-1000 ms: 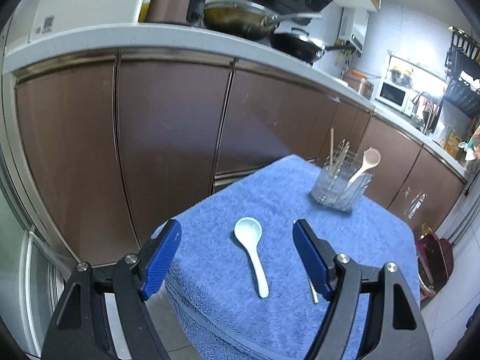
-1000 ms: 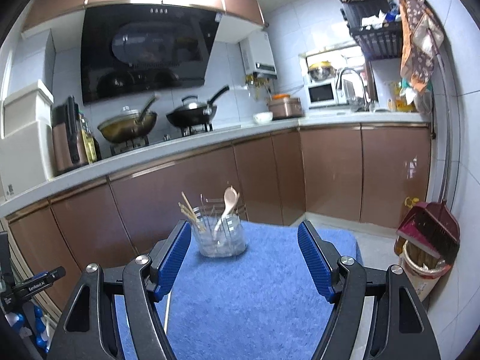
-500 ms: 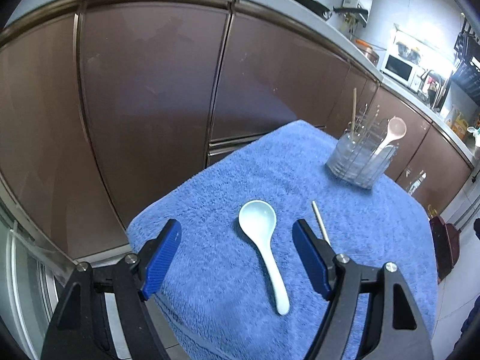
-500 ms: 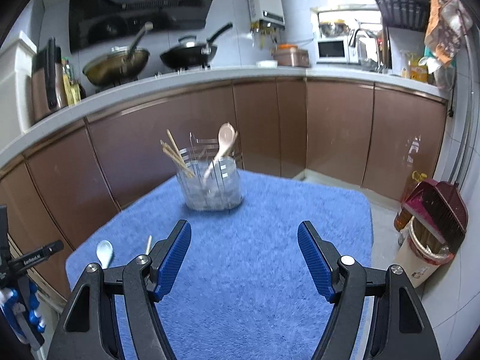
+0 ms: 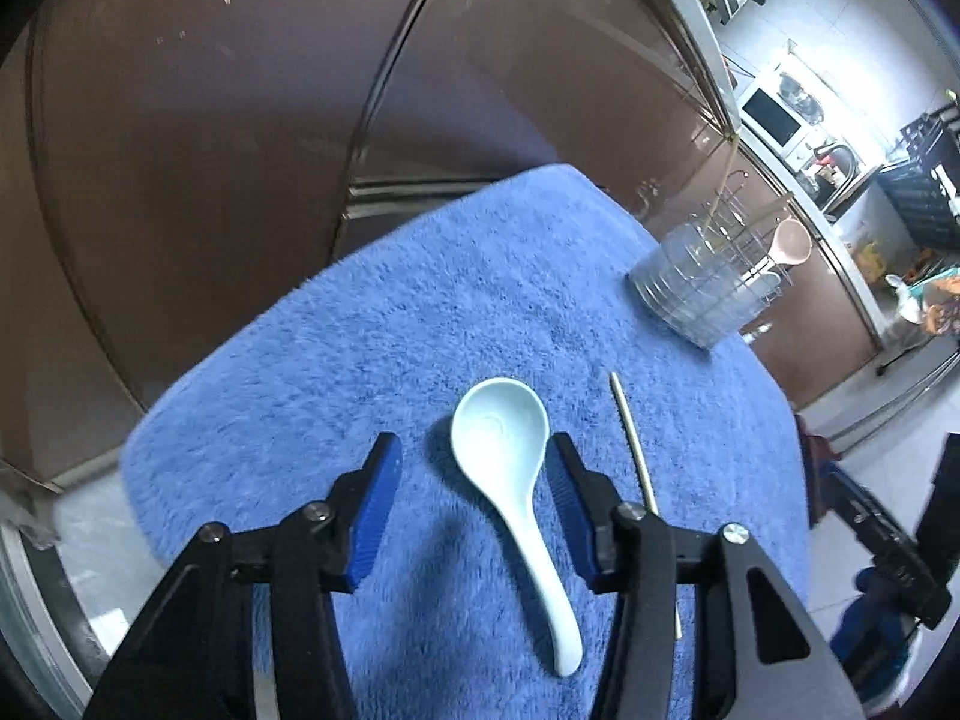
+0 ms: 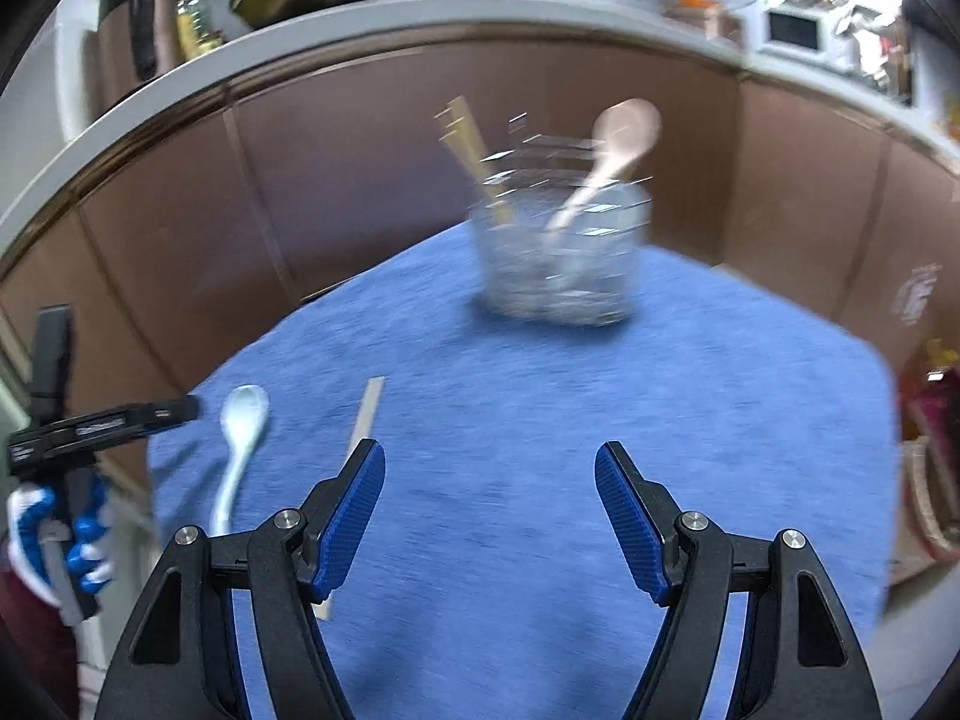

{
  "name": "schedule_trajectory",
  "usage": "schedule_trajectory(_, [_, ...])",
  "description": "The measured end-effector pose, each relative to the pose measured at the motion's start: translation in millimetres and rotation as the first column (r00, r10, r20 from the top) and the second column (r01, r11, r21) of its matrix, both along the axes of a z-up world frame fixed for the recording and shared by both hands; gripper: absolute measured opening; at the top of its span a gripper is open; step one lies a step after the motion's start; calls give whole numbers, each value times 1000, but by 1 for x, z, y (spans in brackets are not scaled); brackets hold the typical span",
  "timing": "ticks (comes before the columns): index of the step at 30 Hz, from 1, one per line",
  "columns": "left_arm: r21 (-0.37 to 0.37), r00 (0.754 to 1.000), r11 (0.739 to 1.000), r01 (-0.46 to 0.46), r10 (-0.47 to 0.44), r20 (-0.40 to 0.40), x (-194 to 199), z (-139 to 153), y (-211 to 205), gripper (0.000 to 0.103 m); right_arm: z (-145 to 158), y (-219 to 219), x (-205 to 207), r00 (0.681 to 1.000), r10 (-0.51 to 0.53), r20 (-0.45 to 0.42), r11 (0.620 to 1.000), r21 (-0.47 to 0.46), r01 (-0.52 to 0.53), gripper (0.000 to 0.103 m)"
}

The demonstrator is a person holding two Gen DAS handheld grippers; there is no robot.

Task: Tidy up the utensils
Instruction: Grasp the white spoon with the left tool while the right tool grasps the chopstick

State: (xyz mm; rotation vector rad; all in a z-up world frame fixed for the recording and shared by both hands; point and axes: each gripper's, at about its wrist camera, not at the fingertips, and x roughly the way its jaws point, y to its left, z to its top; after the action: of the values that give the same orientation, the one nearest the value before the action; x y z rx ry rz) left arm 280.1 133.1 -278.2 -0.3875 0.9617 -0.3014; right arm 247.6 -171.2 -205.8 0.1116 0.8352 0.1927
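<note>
A pale blue ceramic spoon [image 5: 510, 480] lies on the blue towel [image 5: 420, 312], its bowl pointing away. My left gripper [image 5: 471, 468] hovers low over it, the spoon's neck between its blue pads [image 5: 375, 504]; the jaws are closing and the pads do not press on it. A single wooden chopstick [image 5: 633, 450] lies just right of the spoon. The clear utensil holder [image 5: 702, 294] at the far right holds chopsticks and a beige spoon [image 5: 791, 243]. In the right wrist view my right gripper [image 6: 489, 510] stands open over bare towel, with the chopstick [image 6: 366, 414] and spoon [image 6: 240, 426] to its left.
Brown kitchen cabinets [image 5: 240, 150] stand close behind the towel-covered table. The holder [image 6: 558, 258] sits at the table's far side in the right wrist view. A gloved hand [image 6: 54, 534] holds the left gripper at the left edge. A bin and dustpan stand on the floor to the right.
Both grippers came down and tilted toward the towel. The left one moved in over the spoon and its jaws narrowed around it. The right gripper stayed open.
</note>
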Motion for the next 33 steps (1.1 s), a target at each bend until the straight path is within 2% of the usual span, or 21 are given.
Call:
schedule_trajectory(5, [-71, 997, 996, 48, -53, -60, 21, -13, 2, 37, -19, 35, 41, 988, 112, -102, 992, 68, -106, 61])
schedule_trajectory(10, [-90, 992, 992, 91, -98, -84, 30, -21, -2, 33, -33, 65, 70, 967, 195, -166, 980, 57, -188, 49])
schedule_trajectory(15, [-95, 985, 988, 125, -135, -109, 39, -29, -8, 26, -49, 81, 95, 946, 229, -231, 973, 32, -227, 42])
schedule_trajectory(22, [-26, 980, 986, 167, -168, -106, 45, -29, -20, 13, -68, 93, 123, 922, 235, -309, 968, -16, -252, 31])
schedule_trajectory(26, [-11, 979, 985, 175, -175, -105, 45, -29, -22, 12, -82, 103, 136, 901, 243, -359, 962, -27, -271, 24])
schedule_trajectory(30, [9, 980, 985, 174, -173, -101, 45, -29, -24, 11, -85, 111, 146, 894, 235, -381, 959, -61, -278, 20])
schedule_trajectory(33, [30, 980, 984, 175, -171, -102, 44, -28, -27, 9, -87, 119, 152, 891, 231, -392, 952, -95, -289, 12])
